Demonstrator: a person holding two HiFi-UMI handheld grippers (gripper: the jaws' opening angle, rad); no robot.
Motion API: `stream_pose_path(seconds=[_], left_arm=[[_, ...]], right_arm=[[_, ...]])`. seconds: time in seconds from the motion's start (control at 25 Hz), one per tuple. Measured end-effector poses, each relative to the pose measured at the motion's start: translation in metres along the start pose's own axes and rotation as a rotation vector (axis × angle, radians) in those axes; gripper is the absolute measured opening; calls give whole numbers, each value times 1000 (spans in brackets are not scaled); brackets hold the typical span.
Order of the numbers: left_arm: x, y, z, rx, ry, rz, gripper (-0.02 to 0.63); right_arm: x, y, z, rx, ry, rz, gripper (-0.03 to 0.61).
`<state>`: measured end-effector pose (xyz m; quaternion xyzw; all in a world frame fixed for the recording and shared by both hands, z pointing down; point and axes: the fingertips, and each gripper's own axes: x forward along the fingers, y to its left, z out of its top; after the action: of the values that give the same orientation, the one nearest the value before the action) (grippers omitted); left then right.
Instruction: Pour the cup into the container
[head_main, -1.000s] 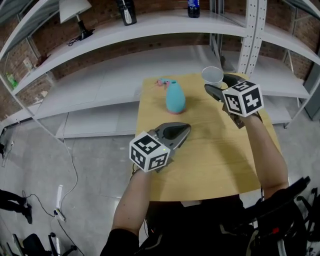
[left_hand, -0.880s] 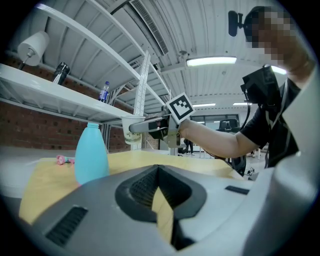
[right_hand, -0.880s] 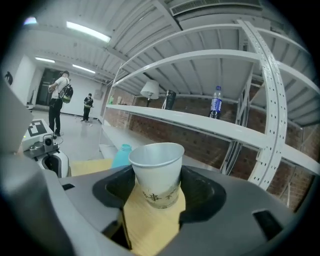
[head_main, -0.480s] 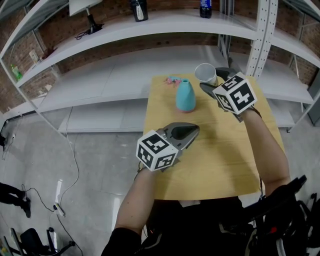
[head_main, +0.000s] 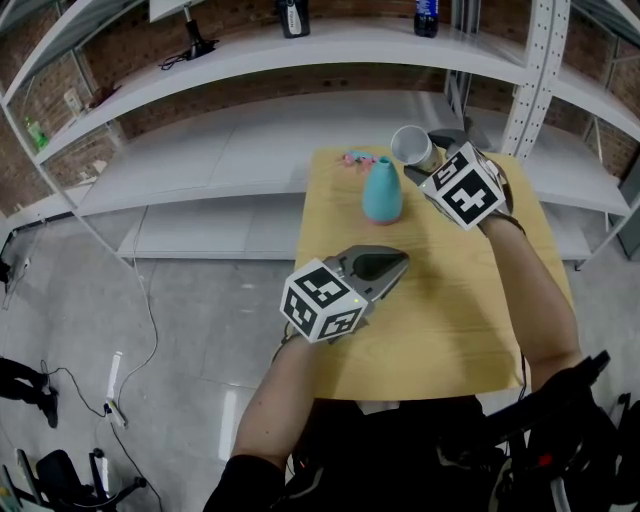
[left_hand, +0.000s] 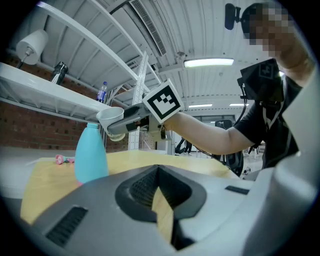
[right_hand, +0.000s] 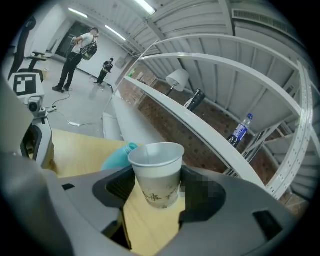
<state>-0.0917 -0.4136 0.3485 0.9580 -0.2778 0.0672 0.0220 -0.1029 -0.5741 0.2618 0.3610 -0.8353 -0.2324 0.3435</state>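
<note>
Your right claw (right_hand: 152, 200) pinches the cup (right_hand: 156, 172), with the container (head_main: 381, 190) just beside that claw; its narrow mouth could make a hasty tilt spill onto the counter (head_main: 450, 300); your left claw (left_hand: 159, 200), pressed together, steadies nothing.

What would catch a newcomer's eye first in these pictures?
First, the white paper cup, clamped in the right hand-held gripper and held in the air right beside the top of the turquoise bottle, which stands at the far end of the wooden table. Next, the left hand-held gripper, shut and empty, over the table's left side, with its black-and-white marker cube.
</note>
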Motion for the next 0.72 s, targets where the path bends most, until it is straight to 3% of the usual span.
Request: stream_pose_path(seconds=[0.72], left_arm=[[-1,-2,-1,2,0,-15,-8]], right_arm=[[9,-3,9,-246,85,-88,288]])
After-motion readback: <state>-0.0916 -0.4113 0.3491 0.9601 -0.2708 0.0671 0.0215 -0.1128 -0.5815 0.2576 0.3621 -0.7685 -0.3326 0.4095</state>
